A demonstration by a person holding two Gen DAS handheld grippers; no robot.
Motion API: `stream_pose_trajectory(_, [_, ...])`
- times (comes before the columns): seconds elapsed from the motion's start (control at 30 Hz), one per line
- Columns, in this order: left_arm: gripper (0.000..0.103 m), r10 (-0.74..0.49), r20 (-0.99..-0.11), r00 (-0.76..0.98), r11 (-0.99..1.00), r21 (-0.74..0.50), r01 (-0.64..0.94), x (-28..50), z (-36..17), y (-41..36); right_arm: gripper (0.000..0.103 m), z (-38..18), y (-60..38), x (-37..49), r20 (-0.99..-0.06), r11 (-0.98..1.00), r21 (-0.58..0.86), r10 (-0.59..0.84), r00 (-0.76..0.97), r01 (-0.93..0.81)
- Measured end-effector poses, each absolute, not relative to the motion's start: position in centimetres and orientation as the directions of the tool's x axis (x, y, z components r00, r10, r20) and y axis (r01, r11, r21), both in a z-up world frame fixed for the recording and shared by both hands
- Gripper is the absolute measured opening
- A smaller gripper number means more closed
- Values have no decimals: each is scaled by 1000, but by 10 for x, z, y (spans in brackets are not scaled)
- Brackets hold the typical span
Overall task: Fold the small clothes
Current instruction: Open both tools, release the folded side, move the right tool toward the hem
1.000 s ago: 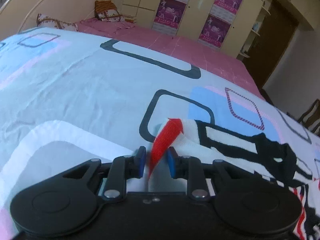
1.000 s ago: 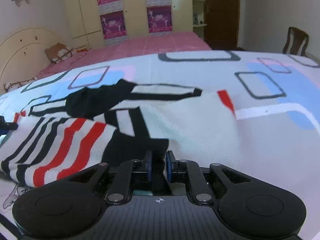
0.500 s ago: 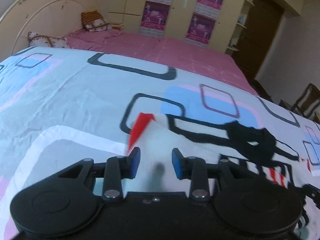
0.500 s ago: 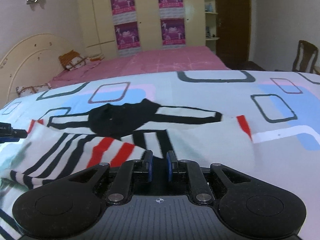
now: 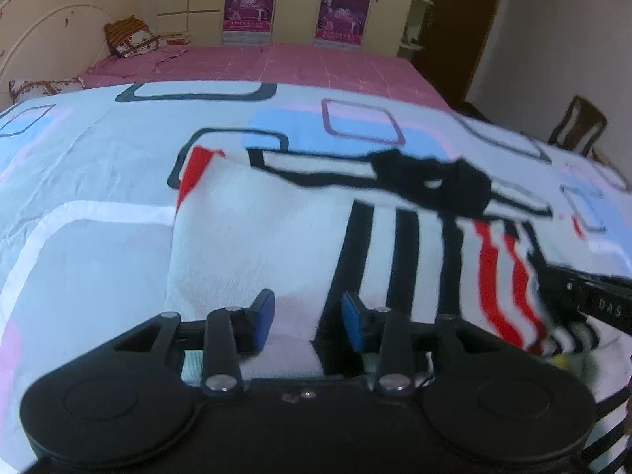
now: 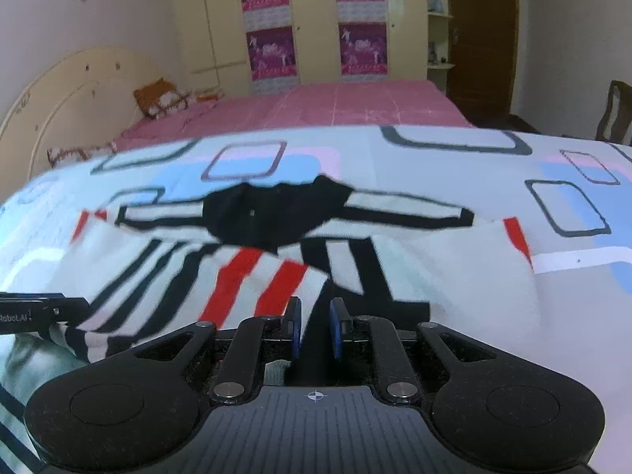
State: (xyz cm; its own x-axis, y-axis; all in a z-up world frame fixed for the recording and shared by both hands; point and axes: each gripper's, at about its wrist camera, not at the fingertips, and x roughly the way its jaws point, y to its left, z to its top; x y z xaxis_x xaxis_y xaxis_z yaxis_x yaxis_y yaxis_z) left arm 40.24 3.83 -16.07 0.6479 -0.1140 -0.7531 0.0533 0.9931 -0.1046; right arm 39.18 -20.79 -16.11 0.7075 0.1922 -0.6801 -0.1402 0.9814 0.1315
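**Fold in hand: shirt spread on the bed, both grippers at its near edge**

The shirt, white with black and red stripes and a black collar, lies flat on the patterned sheet, sleeves out to either side of the collar and red cuffs at their ends. All places below are given from the collar.

Left gripper: on the near side of the collar, over the shirt's plain white panel. Its blue pads stand well apart with nothing between them; cloth lies beneath, not gripped.

Right gripper: also near side of the collar, at the hem below the red stripes. Its pads are drawn close with a narrow gap. Dark cloth shows in that gap, but whether it is pinched cannot be told from this view.

Beyond the collar lie bare sheet, a pink cover and wardrobe doors with posters.

Step, as judged: the garment is laid out and a fold is being set up or has just been let go on the left. The next move calls for the left gripper to close on a hem or sleeve edge, level with the right, so both lift together and carry the cloth toward the collar without skewing it.
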Motion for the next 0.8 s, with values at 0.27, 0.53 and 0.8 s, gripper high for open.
stream_pose_trajectory(0.27, [39,-87,-745,661,996,-51,74,398,-167,40,52,-172,-221,389,-719,992,39,110,686,-118])
stream_pose_trajectory(0.53, [39,-68,-743,666,997,-23,75,396,-167,35,52,-173,-211,377,-705,987,21,128,697,-161])
stream_pose_trajectory(0.8, [40,-40,-726,686,994,41,102,392,-170,30,52,-177,-229,377,-716,990,17,112,689,-143])
